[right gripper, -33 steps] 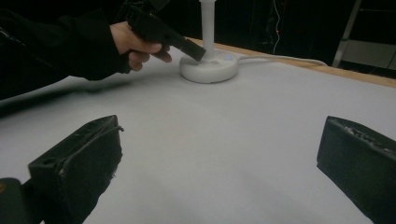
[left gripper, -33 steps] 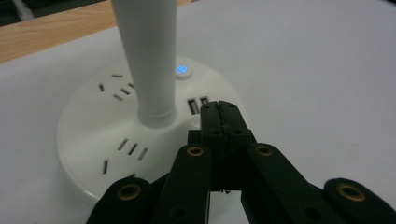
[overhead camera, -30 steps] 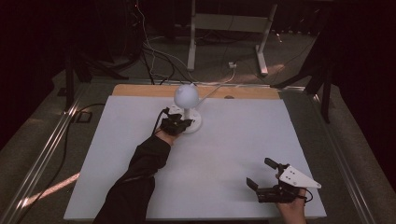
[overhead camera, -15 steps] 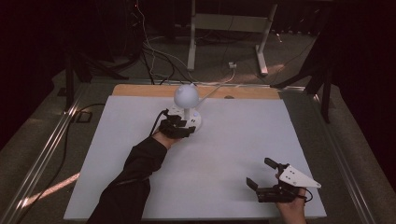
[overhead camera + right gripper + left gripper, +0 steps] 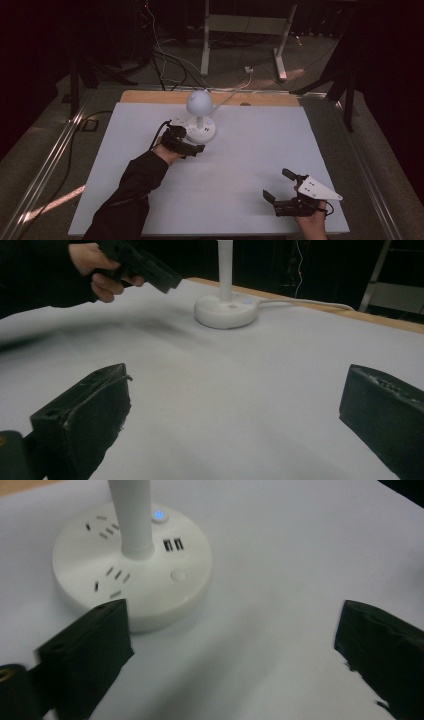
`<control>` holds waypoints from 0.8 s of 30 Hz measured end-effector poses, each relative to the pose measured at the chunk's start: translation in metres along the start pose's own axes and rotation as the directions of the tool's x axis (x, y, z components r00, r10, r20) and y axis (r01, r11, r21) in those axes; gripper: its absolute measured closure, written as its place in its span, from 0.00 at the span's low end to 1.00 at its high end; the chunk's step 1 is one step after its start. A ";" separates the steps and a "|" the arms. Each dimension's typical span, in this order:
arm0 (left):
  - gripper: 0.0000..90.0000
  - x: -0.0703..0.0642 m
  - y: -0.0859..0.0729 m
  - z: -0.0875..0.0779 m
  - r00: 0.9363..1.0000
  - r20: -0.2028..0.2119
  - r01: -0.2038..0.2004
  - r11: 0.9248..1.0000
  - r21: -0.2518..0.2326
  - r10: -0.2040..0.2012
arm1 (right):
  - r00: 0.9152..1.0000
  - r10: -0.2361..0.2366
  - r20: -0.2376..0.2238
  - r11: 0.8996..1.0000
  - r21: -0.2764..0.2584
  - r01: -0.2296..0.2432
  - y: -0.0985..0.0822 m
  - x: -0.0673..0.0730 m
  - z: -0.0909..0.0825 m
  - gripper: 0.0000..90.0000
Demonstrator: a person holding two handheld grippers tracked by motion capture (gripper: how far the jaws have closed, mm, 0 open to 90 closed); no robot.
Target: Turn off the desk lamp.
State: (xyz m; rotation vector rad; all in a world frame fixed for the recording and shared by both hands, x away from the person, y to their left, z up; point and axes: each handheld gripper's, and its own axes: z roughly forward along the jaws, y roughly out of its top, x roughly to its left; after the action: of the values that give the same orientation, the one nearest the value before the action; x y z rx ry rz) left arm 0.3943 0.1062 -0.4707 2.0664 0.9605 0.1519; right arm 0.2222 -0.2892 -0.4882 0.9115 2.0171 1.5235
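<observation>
A white desk lamp stands at the far middle of the white tabletop, with a globe head on a thin stem. Its round base carries sockets, USB ports and a small blue light. My left gripper hovers just near-left of the base. Its jaws have just been opening and now stand wide, with nothing between them. My right gripper is open over bare tabletop at the near right, also with nothing in it.
The lamp's white cable runs back over a wooden strip at the table's far edge. Behind it are floor cables and metal stand legs. A rail runs along the left side.
The left hand has drawn back a little from the lamp base toward the near side and risen slightly. The right gripper has stayed still.
</observation>
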 end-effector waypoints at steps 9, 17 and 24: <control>0.01 -0.003 -0.021 -0.027 1.000 -0.007 -0.011 1.000 -0.008 0.011 | 1.000 0.001 -0.002 1.000 -0.002 -0.001 0.001 0.001 0.000 0.00; 0.01 -0.011 -0.046 -0.049 1.000 -0.005 -0.019 0.999 -0.031 0.019 | 1.000 -0.001 0.000 1.000 0.001 0.001 0.001 0.001 0.001 0.00; 0.01 -0.018 -0.074 -0.062 1.000 0.006 -0.020 0.999 -0.036 0.020 | 1.000 -0.004 -0.001 1.000 0.004 0.004 0.001 0.001 0.001 0.00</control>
State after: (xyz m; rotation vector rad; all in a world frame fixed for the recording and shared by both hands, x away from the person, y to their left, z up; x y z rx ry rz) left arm 0.3128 0.1606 -0.4810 2.0428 0.9272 0.1718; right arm 0.2223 -0.2871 -0.4880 0.9074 2.0222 1.5183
